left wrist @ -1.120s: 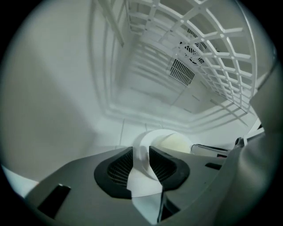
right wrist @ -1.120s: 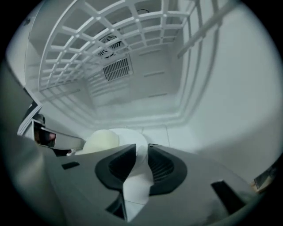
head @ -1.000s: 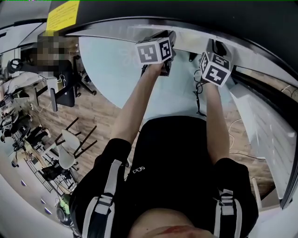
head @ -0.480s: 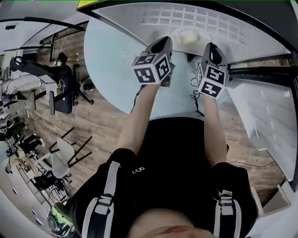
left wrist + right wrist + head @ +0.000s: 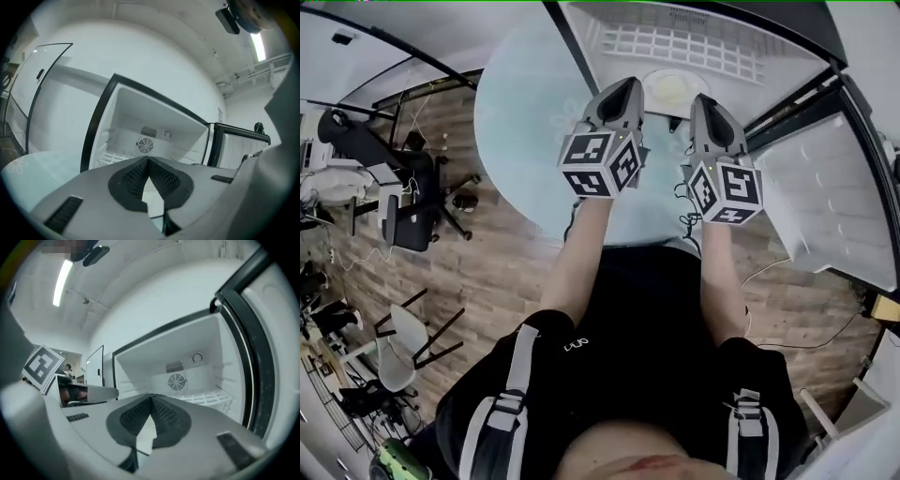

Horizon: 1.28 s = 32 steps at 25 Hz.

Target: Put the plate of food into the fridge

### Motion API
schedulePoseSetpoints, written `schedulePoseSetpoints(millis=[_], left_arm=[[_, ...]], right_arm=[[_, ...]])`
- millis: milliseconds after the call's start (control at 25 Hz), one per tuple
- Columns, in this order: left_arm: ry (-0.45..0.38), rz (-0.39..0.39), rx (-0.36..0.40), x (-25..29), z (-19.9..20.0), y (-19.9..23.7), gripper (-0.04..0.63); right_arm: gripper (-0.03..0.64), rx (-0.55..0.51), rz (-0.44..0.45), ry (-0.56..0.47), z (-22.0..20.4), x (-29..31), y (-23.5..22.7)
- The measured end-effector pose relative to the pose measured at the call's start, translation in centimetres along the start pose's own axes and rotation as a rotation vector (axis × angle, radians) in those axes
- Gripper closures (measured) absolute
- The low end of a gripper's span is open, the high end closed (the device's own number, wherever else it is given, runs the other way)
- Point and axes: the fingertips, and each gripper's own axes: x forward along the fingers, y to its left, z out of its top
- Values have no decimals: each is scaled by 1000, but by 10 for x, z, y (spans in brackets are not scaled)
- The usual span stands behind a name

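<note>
At open fridge (image 5: 154, 117) | head view alone: plate (image 5: 670, 89) | left hand-held gripper (image 5: 148, 159), right hand-held gripper (image 5: 151, 397): pressed together

Your plate (image 5: 659, 77), sides hiding behind your left gripper (image 5: 625, 89) and right gripper (image 5: 703, 101), food (image 5: 672, 90) too small to tell.

fridge (image 5: 187, 341): front open, upper cavity free to the back wall. wire shelf (image 5: 206, 398): spans the lower back. door (image 5: 825, 197): swung wide, walls off the right side. plate (image 5: 670, 89): at the mouth, filling the lane between left gripper (image 5: 626, 86) and right gripper (image 5: 701, 98). table (image 5: 520, 131): below, left approach.
</note>
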Motion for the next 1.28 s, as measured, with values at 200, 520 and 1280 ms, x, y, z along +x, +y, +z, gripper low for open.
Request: schedulePoseSetpoints(millis=[200,520,1280], left_arm=[[-90,-58,82,-43,41,-19,591],[-147,-118,117,-98,44,-43,591],[-190,-100,101,-149,47,-32,591]], right_arm=[[614,-35,33,-72,44,-21,51],[615,-63,39,-94,48,-69,96],[615,-43,96,-91,47,-96,136]])
